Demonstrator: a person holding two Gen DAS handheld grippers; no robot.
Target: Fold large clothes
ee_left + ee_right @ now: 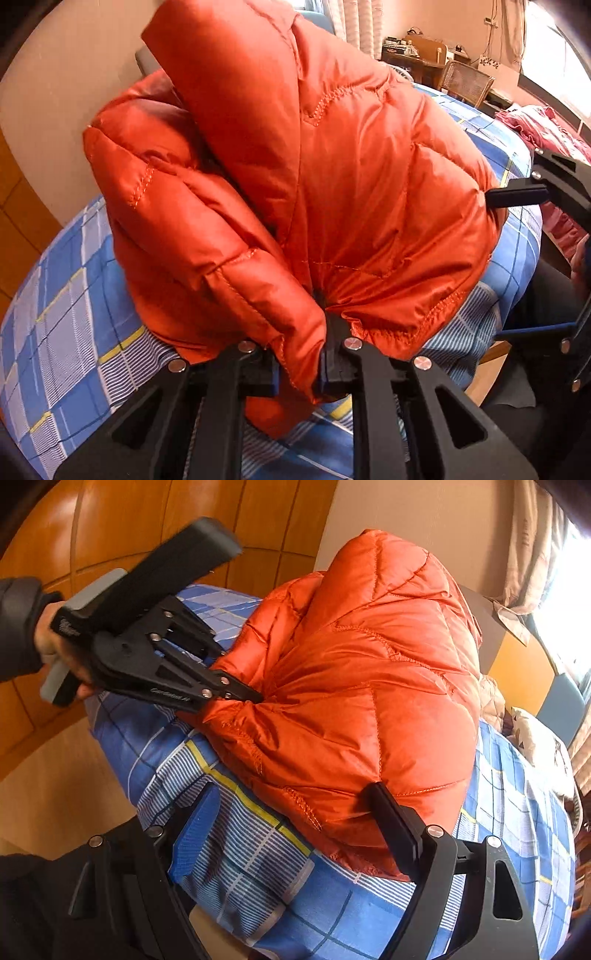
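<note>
An orange quilted puffer jacket (332, 177) lies bunched in a tall heap on the bed with the blue plaid sheet (66, 295). My left gripper (299, 373) is shut on the jacket's near hem, fabric pinched between its pads. It also shows in the right wrist view (247, 696), biting the jacket's (362, 686) left edge. My right gripper (295, 823) is open, jaws wide apart. One finger (395, 827) presses against the jacket's lower edge, the other (195, 830) is over the sheet (258, 849). It shows at the right of the left wrist view (524, 258).
A wooden wardrobe (110, 524) stands behind the bed. A pink quilt (539, 129) lies at the bed's far side. A desk and chair (465, 81) stand by the window. A pillow (543, 746) lies at the right.
</note>
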